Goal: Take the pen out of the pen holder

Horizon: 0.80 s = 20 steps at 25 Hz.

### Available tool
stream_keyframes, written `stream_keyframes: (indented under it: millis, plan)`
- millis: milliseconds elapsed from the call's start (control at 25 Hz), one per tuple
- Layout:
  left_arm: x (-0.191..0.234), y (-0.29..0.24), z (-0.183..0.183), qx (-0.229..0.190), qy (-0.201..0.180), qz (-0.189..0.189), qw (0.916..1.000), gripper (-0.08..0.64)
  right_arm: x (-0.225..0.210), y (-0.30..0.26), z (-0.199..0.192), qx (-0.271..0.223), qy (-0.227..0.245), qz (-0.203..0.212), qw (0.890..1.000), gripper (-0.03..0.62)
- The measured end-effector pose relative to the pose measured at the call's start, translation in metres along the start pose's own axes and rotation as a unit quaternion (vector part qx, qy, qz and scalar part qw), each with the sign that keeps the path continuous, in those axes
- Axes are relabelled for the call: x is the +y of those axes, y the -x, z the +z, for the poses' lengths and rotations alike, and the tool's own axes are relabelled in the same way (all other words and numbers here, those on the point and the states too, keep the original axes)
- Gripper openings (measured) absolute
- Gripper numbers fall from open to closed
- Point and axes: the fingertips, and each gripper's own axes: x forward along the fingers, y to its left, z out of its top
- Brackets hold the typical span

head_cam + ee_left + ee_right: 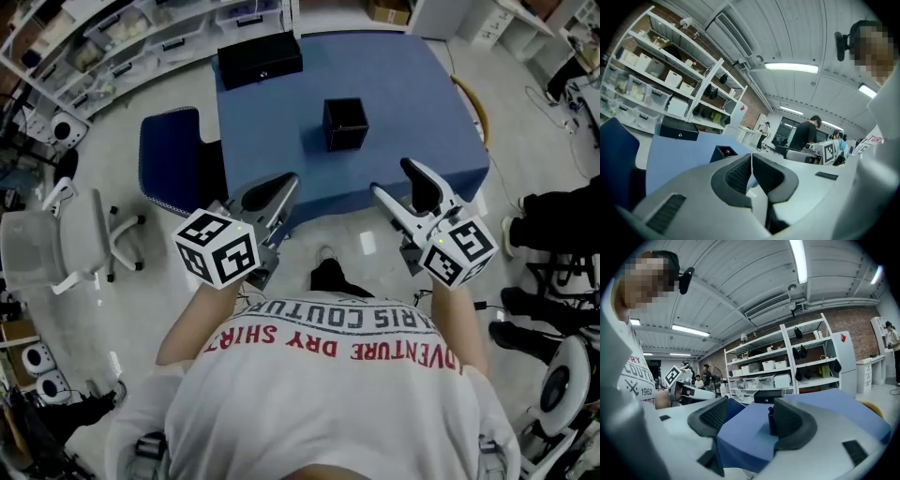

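The black square pen holder (pixel 345 124) stands upright near the middle of the blue table (pixel 281 112). Its inside is dark and I cannot make out a pen in it. My left gripper (pixel 284 186) hovers at the table's near edge, left of the holder, shut with nothing between its pads. My right gripper (pixel 390 178) hovers at the near edge to the right, open and empty. The left gripper view has the holder (pixel 723 152) just beyond the closed jaws (pixel 751 161). In the right gripper view the holder (pixel 771 420) is partly hidden behind the right pad of the gripper (pixel 750 420).
A flat black box (pixel 260 58) lies at the table's far edge. A blue chair (pixel 173 159) stands against the table's left side, with a white office chair (pixel 56 244) further left. Shelves with bins line the back left. People and gear stand at the right.
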Motion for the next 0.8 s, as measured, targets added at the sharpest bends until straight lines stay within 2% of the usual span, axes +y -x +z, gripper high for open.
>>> stream_keyframes:
  millis: [120, 320, 480, 800]
  plan:
    - [0.015, -0.012, 0.005, 0.005, 0.005, 0.014, 0.9999, 0.032, -0.014, -0.021, -0.009, 0.014, -0.004, 0.010, 1.000, 0.298]
    - [0.042, -0.043, 0.018, 0.001, 0.010, 0.033, 0.9994, 0.032, -0.052, -0.056, -0.022, 0.047, 0.016, 0.010, 0.999, 0.298]
    - [0.057, -0.062, 0.023, 0.004, 0.019, 0.051, 0.9985, 0.032, -0.073, -0.081, -0.031, 0.071, 0.028, 0.028, 0.997, 0.298]
    - [0.092, -0.073, 0.029, 0.003, 0.037, 0.090, 0.9952, 0.032, -0.085, -0.132, -0.055, 0.118, 0.066, 0.062, 0.989, 0.282]
